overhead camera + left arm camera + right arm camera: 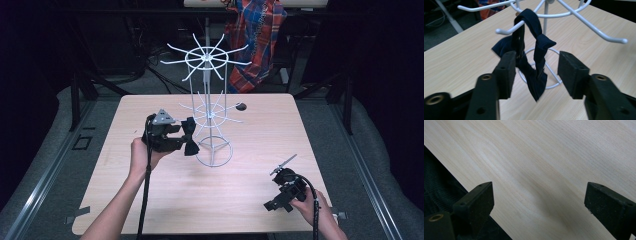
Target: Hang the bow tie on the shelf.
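A dark navy bow tie hangs by its strap from a lower hook of the white wire rack, which stands mid-table. My left gripper is open around the tie: the left pad sits against the strap, while the right pad stands clear of the cloth. From above, the left gripper is just left of the rack with the bow tie at its tips. My right gripper rests near the table's front right corner, open over bare wood with nothing between the jaws.
The light wooden table has a small dark round object behind the rack's right side. A plaid cloth hangs beyond the far edge. Dark floor and metal frame legs surround the table.
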Tool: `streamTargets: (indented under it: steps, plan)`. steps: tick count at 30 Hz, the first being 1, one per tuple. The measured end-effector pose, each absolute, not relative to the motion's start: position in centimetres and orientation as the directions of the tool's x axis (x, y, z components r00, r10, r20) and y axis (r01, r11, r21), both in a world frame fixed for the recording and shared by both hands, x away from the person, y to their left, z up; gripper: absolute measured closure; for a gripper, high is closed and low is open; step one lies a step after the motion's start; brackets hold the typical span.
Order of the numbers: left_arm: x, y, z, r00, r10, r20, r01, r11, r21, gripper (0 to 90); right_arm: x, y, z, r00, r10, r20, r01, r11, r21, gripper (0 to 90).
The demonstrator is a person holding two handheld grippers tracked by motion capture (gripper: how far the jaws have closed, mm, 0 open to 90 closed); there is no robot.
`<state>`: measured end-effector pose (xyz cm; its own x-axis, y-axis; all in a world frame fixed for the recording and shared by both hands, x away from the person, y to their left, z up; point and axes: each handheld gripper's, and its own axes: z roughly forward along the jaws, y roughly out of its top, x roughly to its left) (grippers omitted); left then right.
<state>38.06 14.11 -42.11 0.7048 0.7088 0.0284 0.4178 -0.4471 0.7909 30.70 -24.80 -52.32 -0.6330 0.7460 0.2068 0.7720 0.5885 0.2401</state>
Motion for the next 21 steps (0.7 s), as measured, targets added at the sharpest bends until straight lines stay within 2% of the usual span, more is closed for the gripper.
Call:
streamTargets:
  steps: [9,12,17,21]
  plan:
    - [37.0,15.9,-41.3,0.677,0.736,0.012,0.461,-0.437,0.772,26.6,30.6,-24.9,-52.1,-0.626,0.748,0.218,0.776,0.574,0.261,7.7]
    - [36.4,16.5,-41.2,0.669,0.743,0.035,0.465,-0.455,0.760,20.8,30.7,-25.0,-52.1,-0.631,0.746,0.212,0.773,0.579,0.258,7.4]
    - [35.0,17.7,-41.1,0.651,0.756,0.063,0.488,-0.481,0.728,16.1,30.6,-25.0,-52.0,-0.626,0.751,0.211,0.775,0.569,0.274,7.1]
    - [34.0,18.9,-41.3,0.631,0.773,0.069,0.506,-0.477,0.718,15.7,30.6,-24.9,-51.9,-0.629,0.749,0.207,0.773,0.573,0.273,7.0]
